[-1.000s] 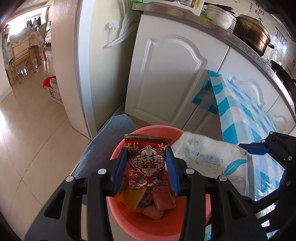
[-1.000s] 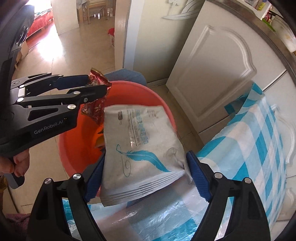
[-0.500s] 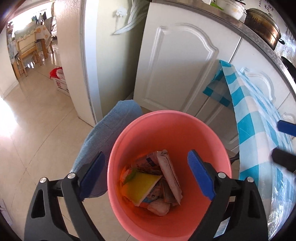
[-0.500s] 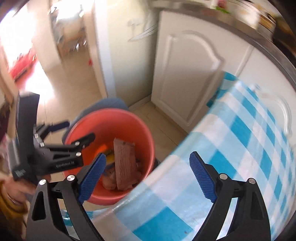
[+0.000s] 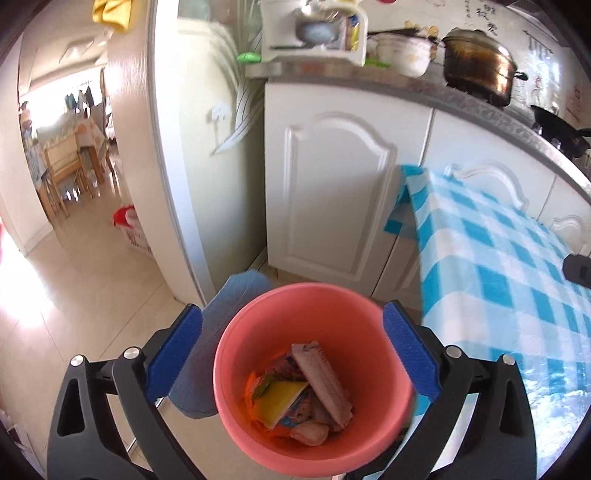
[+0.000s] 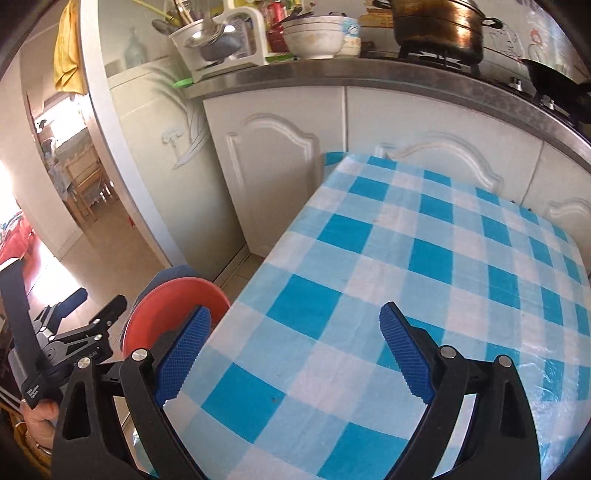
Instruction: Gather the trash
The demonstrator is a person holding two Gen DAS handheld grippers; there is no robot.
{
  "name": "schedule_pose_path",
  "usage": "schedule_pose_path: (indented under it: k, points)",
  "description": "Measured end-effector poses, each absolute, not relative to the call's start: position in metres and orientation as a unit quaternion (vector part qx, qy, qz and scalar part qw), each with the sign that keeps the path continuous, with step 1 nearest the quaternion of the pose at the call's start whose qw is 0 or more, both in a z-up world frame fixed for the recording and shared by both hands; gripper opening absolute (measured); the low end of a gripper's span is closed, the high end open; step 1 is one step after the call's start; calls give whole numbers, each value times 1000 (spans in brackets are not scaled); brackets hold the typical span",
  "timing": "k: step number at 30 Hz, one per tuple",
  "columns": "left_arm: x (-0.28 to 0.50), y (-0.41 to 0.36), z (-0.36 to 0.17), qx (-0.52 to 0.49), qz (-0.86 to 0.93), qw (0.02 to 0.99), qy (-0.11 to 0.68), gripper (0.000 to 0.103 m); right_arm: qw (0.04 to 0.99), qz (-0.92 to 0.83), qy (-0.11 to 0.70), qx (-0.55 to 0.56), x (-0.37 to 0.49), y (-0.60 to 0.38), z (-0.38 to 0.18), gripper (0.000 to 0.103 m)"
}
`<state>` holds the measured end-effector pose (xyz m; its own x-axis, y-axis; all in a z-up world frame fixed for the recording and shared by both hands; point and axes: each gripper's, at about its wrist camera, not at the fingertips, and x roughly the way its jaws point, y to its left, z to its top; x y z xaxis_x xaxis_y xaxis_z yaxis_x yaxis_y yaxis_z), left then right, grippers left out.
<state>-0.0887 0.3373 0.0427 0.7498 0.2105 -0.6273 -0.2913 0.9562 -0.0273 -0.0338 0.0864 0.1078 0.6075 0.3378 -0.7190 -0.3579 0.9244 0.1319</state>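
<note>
A pink bin [image 5: 373,373] stands on the floor beside the table, holding several wrappers [image 5: 306,387], among them a white pack [image 5: 321,376] and a yellow one [image 5: 280,400]. My left gripper [image 5: 291,312] hovers above the bin with its jaws opening and nothing between them. My right gripper [image 6: 295,312] is open and empty over the blue-and-white checked tablecloth [image 6: 406,258]. In the right wrist view the bin [image 6: 173,295] peeks out past the table's edge, with the left gripper [image 6: 85,325] beside it in a person's hand [image 6: 37,410].
White cabinets [image 5: 332,184] stand behind the bin, under a counter with a dark pot [image 5: 476,70] and bowls [image 6: 314,33]. A blue-grey padded seat [image 5: 221,306] touches the bin's left side. A doorway [image 5: 74,184] opens at the left onto tiled floor.
Both grippers let go: the red wrapper and the white pack dropped into the bin. Both then rose and opened wide; the right one swung over the table.
</note>
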Motion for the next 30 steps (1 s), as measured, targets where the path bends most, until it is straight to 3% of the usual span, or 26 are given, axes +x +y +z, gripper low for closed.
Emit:
schedule_pose_path:
  k: [12, 30]
  points:
    - [-105, 217, 120, 10, 57, 964, 261, 99, 939, 91, 332, 31, -70, -22, 137, 94]
    - [-123, 38, 143, 63, -93, 963, 246, 99, 960, -96, 257, 62, -147, -173, 151, 95]
